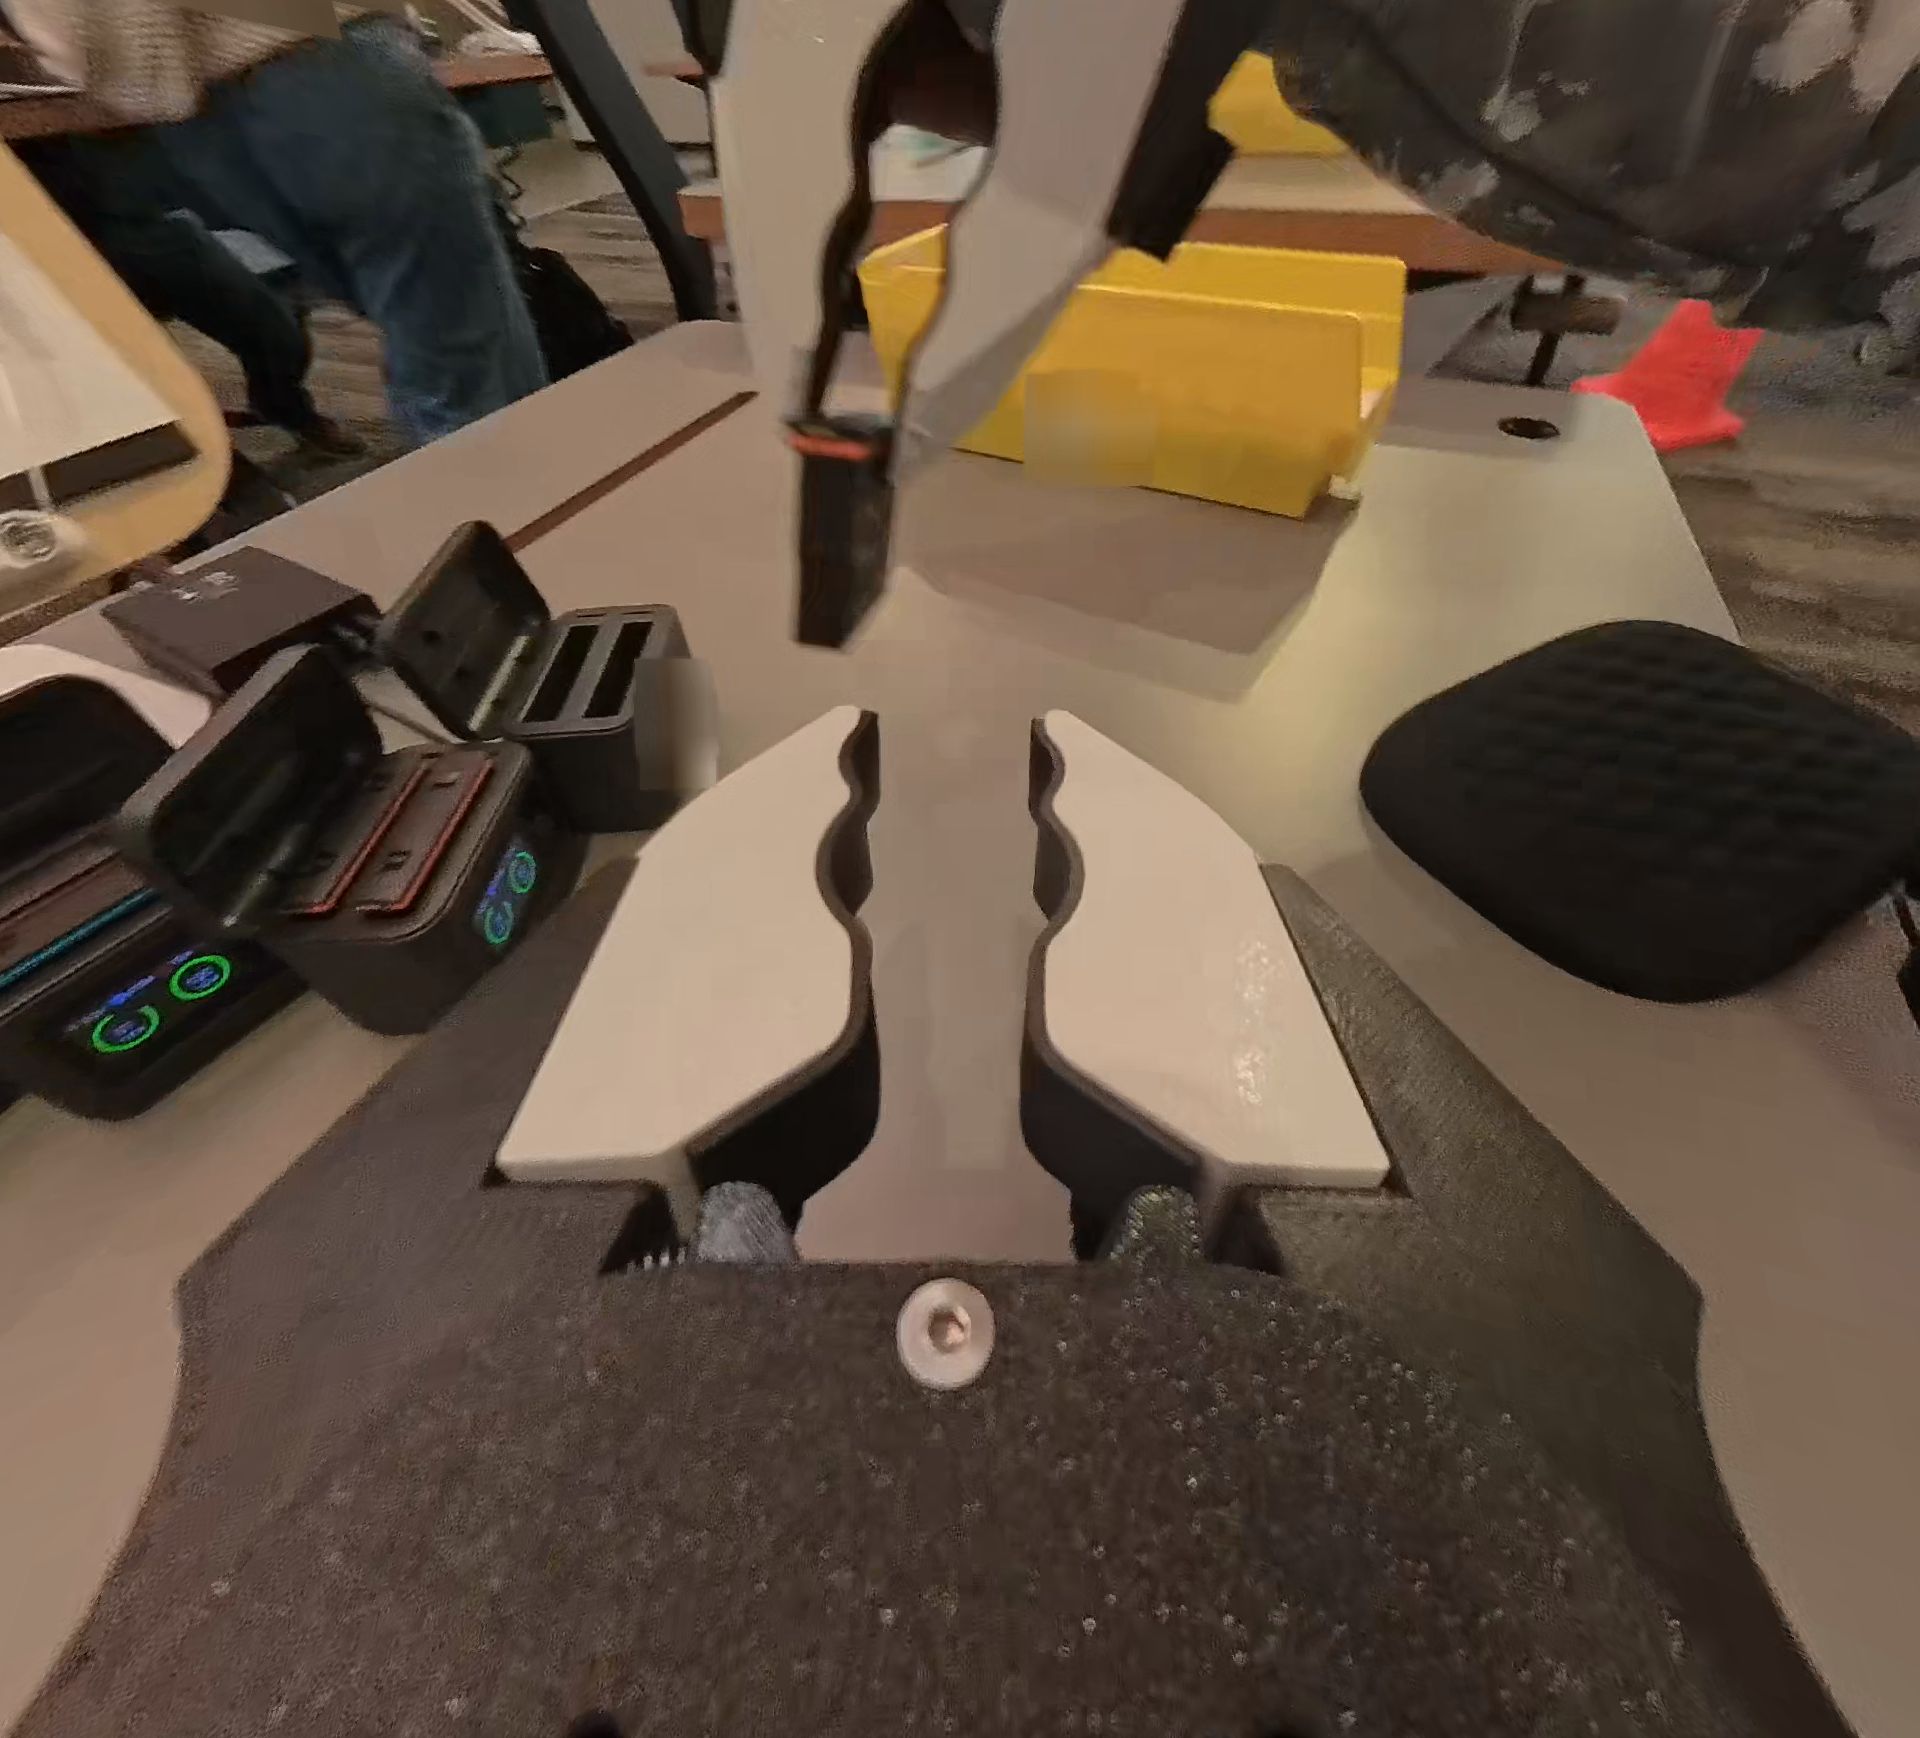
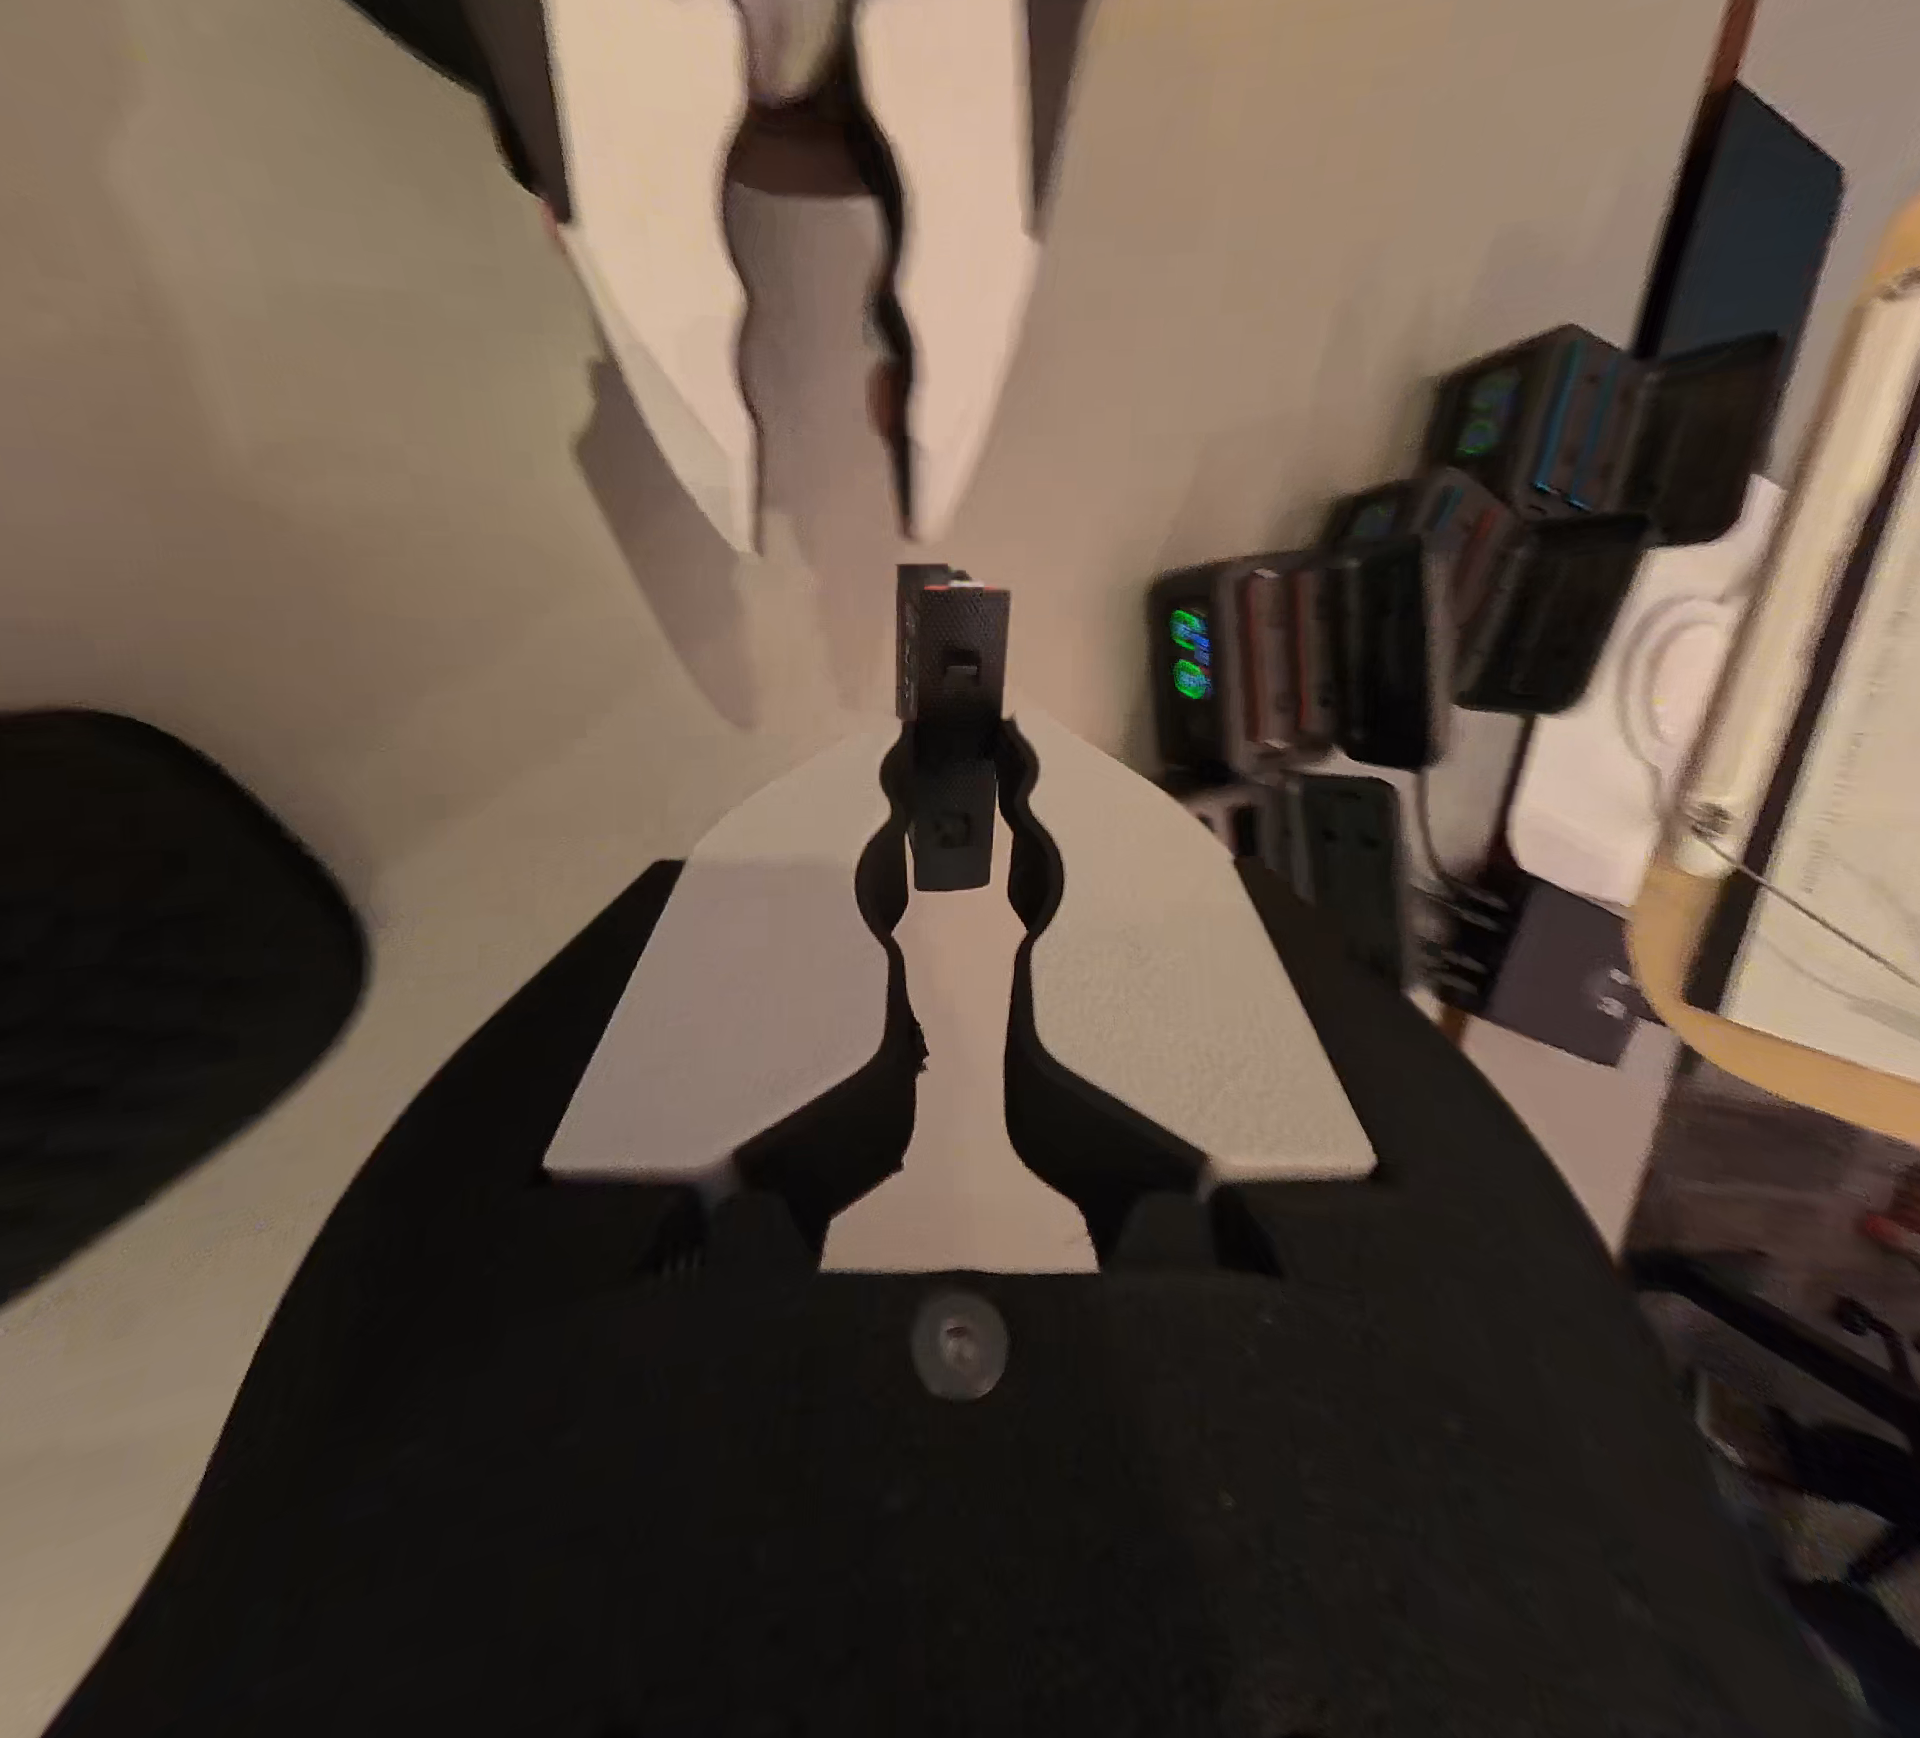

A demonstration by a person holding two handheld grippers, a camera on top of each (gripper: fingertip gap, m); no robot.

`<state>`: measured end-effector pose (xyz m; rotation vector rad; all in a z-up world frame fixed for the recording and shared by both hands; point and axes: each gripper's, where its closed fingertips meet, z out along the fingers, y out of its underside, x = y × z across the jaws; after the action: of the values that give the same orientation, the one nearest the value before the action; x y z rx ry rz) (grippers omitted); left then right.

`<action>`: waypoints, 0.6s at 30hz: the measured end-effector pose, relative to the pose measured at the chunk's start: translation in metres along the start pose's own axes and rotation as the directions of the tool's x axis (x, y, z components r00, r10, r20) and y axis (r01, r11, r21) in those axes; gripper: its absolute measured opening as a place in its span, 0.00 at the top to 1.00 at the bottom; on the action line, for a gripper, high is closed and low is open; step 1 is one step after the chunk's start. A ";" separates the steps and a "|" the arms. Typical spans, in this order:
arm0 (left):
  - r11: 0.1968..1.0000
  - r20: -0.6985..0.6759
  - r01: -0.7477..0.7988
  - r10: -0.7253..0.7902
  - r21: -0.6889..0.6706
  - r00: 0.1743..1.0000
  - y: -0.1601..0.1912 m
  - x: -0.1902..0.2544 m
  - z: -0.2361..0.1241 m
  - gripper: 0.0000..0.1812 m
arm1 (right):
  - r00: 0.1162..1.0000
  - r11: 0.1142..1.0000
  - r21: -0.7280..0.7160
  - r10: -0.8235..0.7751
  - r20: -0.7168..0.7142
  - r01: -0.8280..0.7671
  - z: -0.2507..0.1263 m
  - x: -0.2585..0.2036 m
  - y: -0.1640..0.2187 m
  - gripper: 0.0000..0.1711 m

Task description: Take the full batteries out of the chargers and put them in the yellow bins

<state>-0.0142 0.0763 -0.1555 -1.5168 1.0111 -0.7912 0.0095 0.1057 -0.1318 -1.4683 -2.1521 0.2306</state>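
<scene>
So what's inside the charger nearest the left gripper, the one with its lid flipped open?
The charger holds two red-edged batteries standing in its slots, only their top edges showing. Its raised lid hides anything farther left, and the slots' depths can't be seen.

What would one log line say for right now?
right gripper: shut on small black battery, lifted off table | left gripper: open, empty | yellow plastic bins: ahead | black chargers: lids open

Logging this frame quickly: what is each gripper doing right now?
Left gripper: open, empty.
Right gripper: shut on a battery, held above the table.
</scene>
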 end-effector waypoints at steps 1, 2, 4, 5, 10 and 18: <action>1.000 0.020 0.016 -0.016 0.010 1.000 0.000 -0.005 -0.001 0.85 | 1.000 1.000 -0.027 -0.004 -0.025 0.003 -0.001 0.016 0.008 0.92; 1.000 0.050 0.026 -0.027 0.017 0.998 0.001 -0.011 -0.002 0.86 | 0.999 0.999 -0.053 -0.015 -0.044 0.012 -0.001 0.030 0.015 0.92; 0.999 0.093 0.041 -0.044 0.029 0.995 0.002 -0.019 -0.004 0.86 | 0.998 0.996 -0.084 -0.029 -0.053 0.025 0.002 0.055 0.029 0.92; 0.998 0.117 0.050 -0.054 0.037 0.992 0.003 -0.023 -0.005 0.87 | 0.998 0.994 -0.104 -0.037 -0.050 0.032 0.005 0.066 0.037 0.92; 0.997 0.265 -0.005 -0.016 0.079 0.964 0.003 -0.045 -0.011 0.85 | 0.994 0.974 -0.201 -0.106 0.017 0.107 0.034 0.097 0.076 0.92; 0.993 0.415 -0.077 0.034 0.088 0.909 0.000 -0.064 -0.023 0.95 | 0.983 0.957 -0.236 -0.145 0.115 0.169 0.065 0.109 0.100 0.92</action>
<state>-0.0613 0.1253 -0.1484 -1.4780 0.6815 -0.4444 0.0277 0.2535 -0.1939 -1.4312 -2.4341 -0.0244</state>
